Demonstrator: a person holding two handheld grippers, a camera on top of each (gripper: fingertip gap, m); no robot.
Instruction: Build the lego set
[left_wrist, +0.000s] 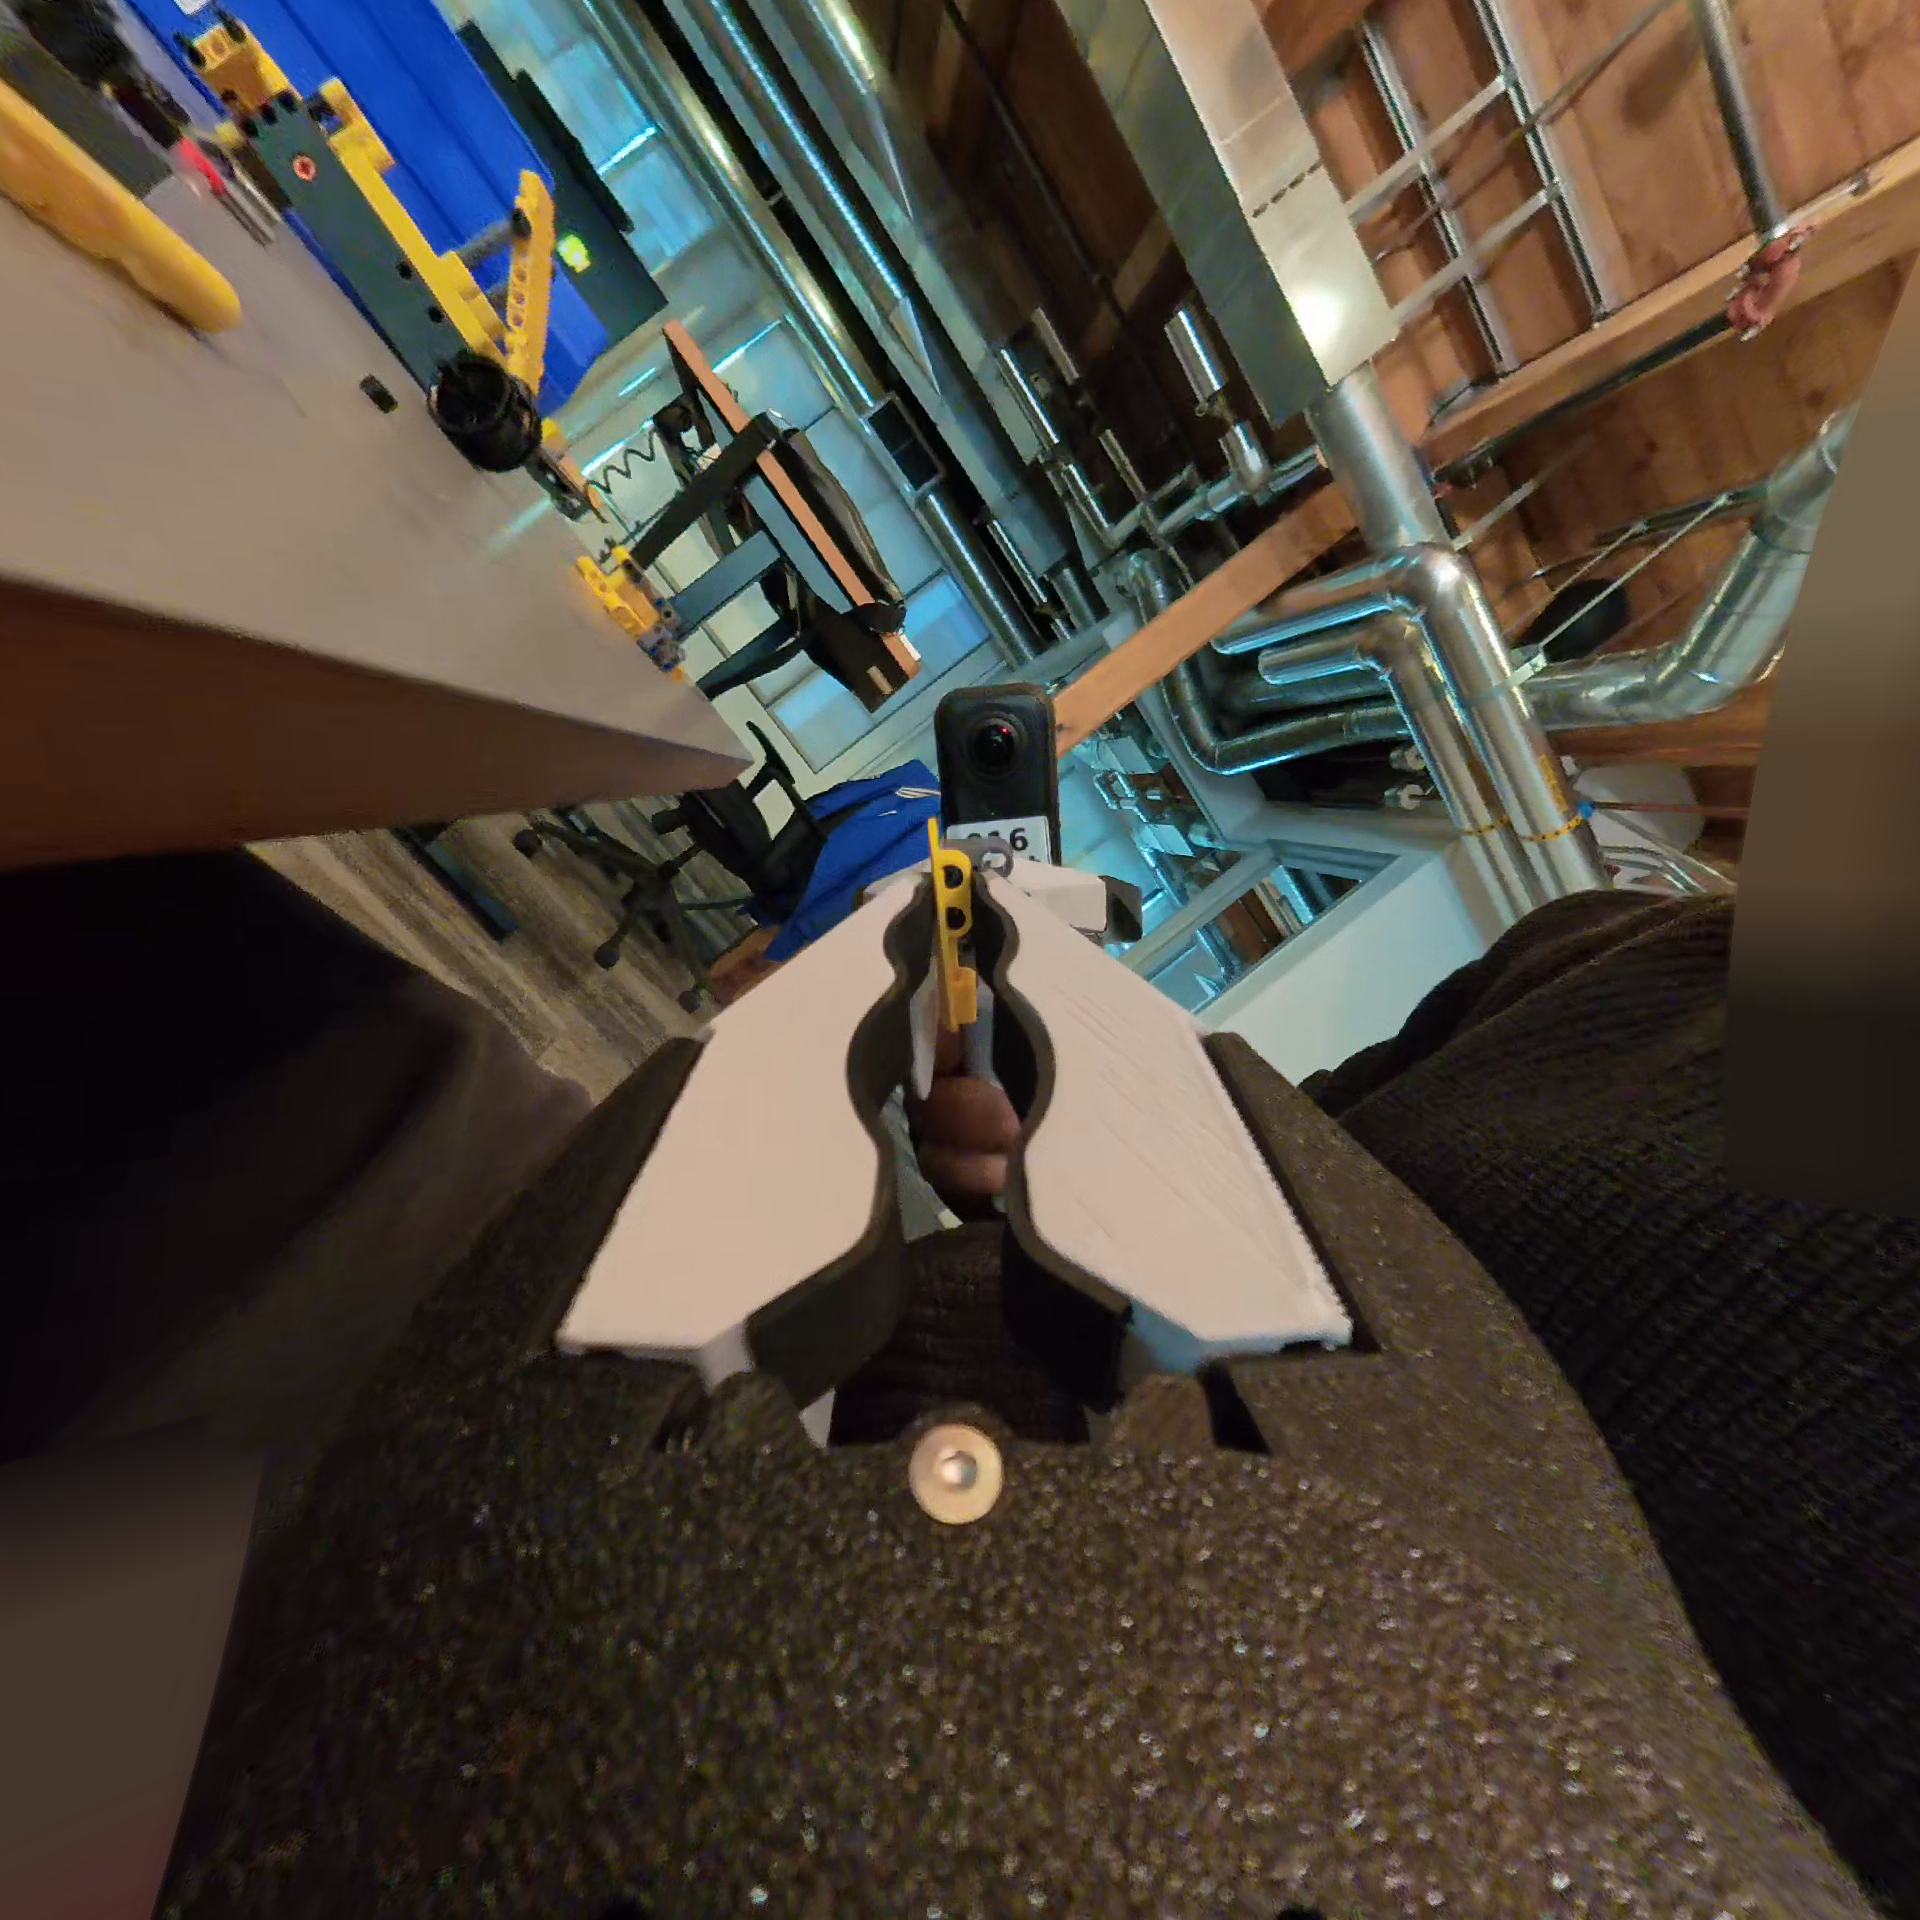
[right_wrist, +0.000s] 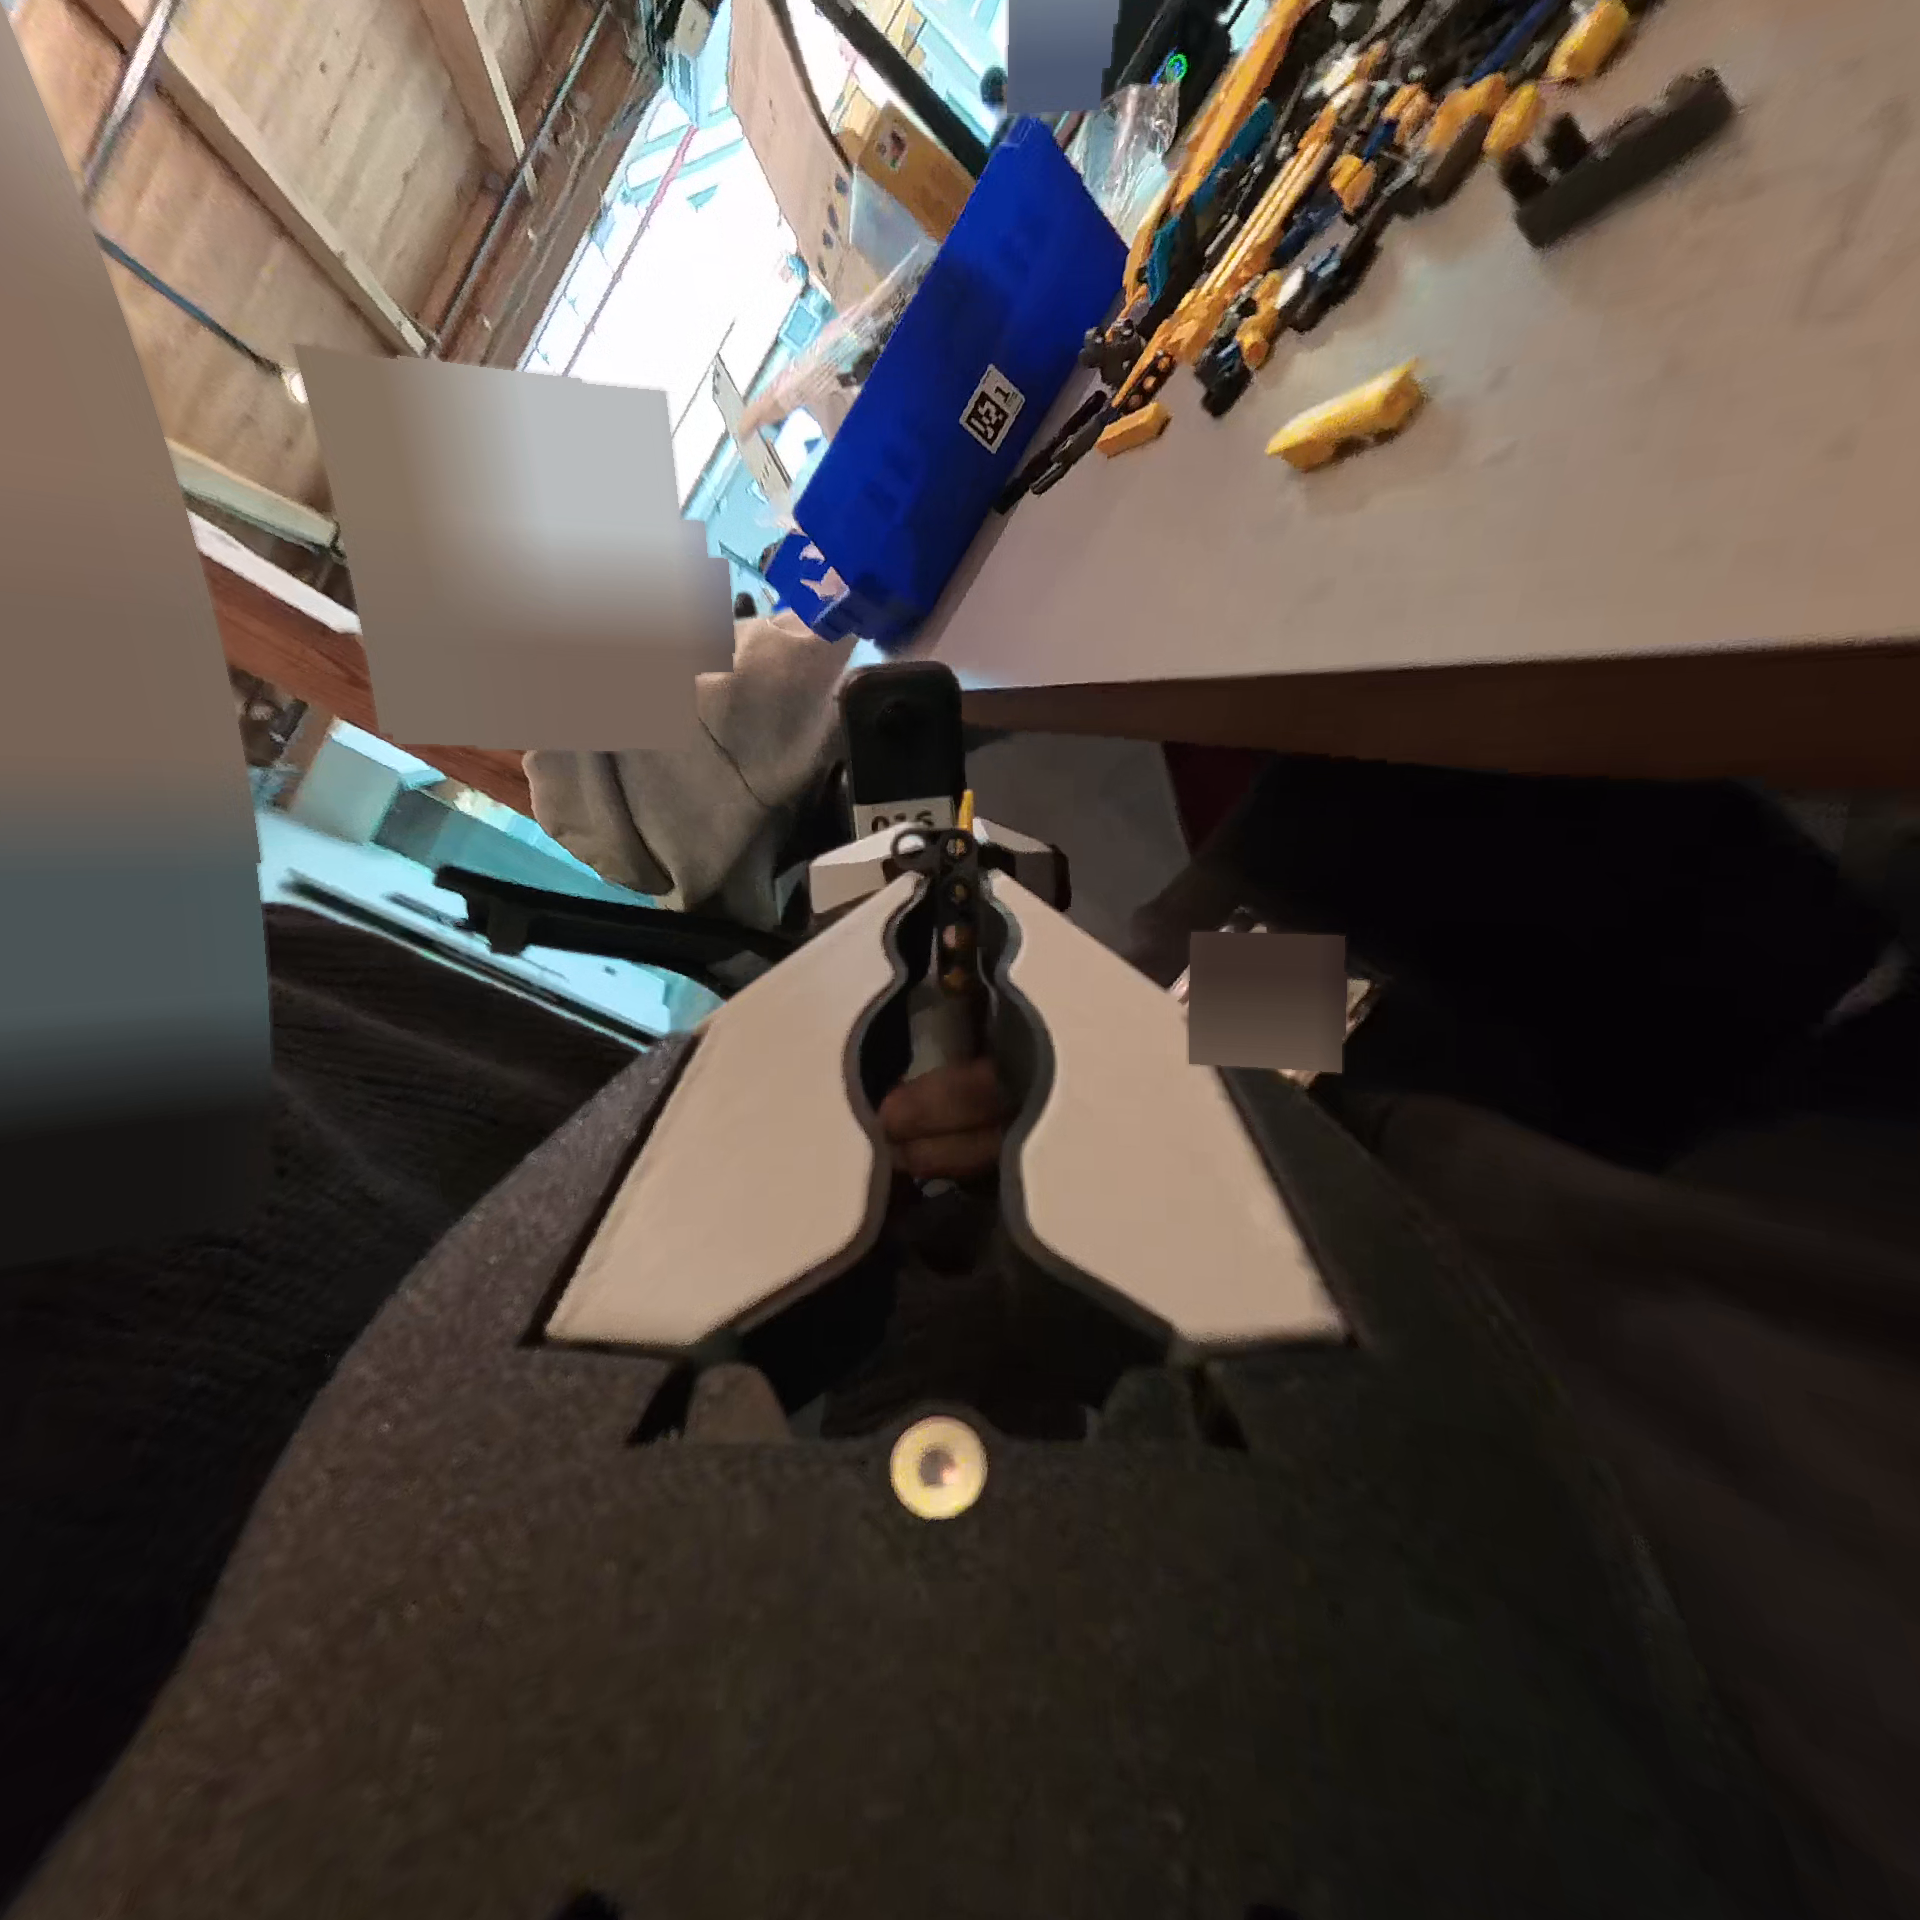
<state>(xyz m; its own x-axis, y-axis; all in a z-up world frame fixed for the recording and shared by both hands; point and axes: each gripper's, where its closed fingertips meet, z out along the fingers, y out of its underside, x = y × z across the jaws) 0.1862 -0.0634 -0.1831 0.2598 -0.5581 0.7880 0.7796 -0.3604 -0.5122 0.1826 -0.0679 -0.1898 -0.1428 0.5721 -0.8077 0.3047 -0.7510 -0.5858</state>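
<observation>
My left gripper (left_wrist: 961, 909) is shut on a thin yellow beam with holes (left_wrist: 952, 935), held edge-on between the white fingers (left_wrist: 790, 1122). My right gripper (right_wrist: 951, 894) is shut on a thin black beam with holes (right_wrist: 954, 914). The two grippers point at each other, tip to tip, in the air beside the table edge. The right gripper's camera (left_wrist: 995, 758) shows just beyond my left tips, and the left gripper's camera (right_wrist: 902, 738) beyond my right tips. The yellow beam's end (right_wrist: 966, 808) peeks past the black one. I cannot tell whether the two beams are joined.
A grey table (left_wrist: 260, 499) carries a yellow and dark grey build (left_wrist: 416, 239), a black wheel (left_wrist: 483, 410) and a small yellow part (left_wrist: 623, 592). In the right view the table (right_wrist: 1455, 540) holds a pile of yellow and black parts (right_wrist: 1299, 208) and a blue bin (right_wrist: 956, 395). A person in a grey top (right_wrist: 675, 790) sits behind. My two grippers' fingertips are within a few centimetres of each other.
</observation>
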